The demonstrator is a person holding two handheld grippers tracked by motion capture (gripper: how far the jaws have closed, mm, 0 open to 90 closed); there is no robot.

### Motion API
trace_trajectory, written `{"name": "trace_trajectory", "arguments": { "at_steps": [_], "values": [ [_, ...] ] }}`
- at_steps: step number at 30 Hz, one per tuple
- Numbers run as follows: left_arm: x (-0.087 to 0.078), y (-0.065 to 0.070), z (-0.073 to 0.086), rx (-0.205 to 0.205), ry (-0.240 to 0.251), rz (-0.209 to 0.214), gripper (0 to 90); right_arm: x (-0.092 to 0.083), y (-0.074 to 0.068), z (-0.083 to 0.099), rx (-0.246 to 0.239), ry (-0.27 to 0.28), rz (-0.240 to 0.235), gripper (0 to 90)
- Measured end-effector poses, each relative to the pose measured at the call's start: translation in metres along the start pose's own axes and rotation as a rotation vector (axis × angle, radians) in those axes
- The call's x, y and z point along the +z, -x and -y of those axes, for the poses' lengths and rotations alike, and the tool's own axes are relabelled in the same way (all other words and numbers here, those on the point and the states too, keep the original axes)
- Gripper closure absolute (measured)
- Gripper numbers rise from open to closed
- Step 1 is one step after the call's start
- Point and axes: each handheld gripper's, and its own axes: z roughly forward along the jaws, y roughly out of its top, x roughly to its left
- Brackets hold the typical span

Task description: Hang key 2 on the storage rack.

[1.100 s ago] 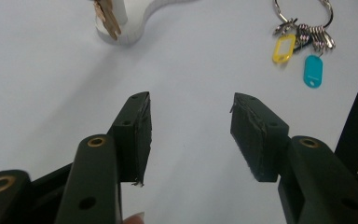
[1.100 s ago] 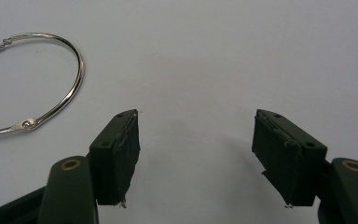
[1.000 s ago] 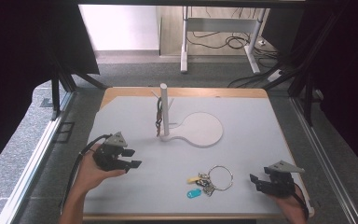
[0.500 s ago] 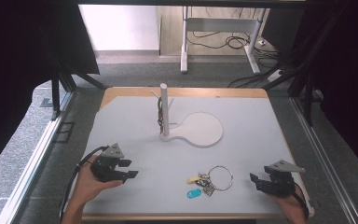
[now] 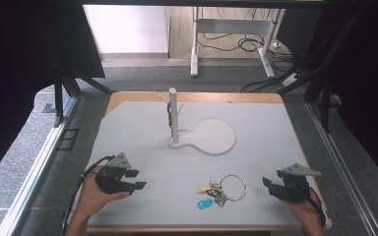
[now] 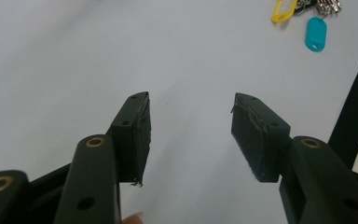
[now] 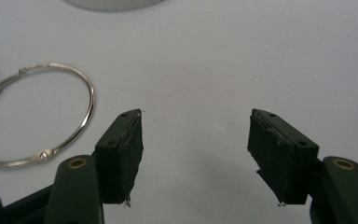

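A bunch of keys on a large metal ring (image 5: pixel 233 187) lies on the white table near the front, with a yellow tag (image 5: pixel 204 188) and a teal tag (image 5: pixel 204 203). My left gripper (image 5: pixel 134 179) rests low at the front left, open, with nothing between its jaws; the left gripper view shows the teal tag (image 6: pixel 315 33) and yellow tag (image 6: pixel 281 10) far ahead. My right gripper (image 5: pixel 268 187) sits at the front right, open and empty, a little right of the metal ring (image 7: pixel 42 116). A white stand with an upright post (image 5: pixel 173 115) and a round base (image 5: pixel 211 136) stands mid-table.
Something dark hangs on the post's pegs (image 5: pixel 169 114). The white table top (image 5: pixel 275 132) ends in a wooden edge (image 5: pixel 197 228) at the front. Beyond the table are desk legs and cables (image 5: pixel 226 44) on the floor.
My left gripper has drawn back toward the front left of the table, still open. The right gripper and the keys have stayed in place.
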Motion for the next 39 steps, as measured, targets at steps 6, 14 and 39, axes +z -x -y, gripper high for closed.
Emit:
{"name": "trace_trajectory", "arguments": {
  "at_steps": [6,14,39],
  "values": [
    [-0.002,0.002,-0.002,0.016,0.001,0.012,48.1,0.005,-0.007,-0.016,-0.033,-0.039,-0.034,40.4],
    [-0.003,0.005,-0.001,0.014,0.014,0.023,48.1,0.014,-0.021,-0.045,-0.145,-0.158,-0.148,50.5],
    [0.0,0.007,0.0,0.019,0.018,0.042,48.0,0.068,-0.062,-0.093,-0.412,-0.495,-0.29,67.6]
  ]
}}
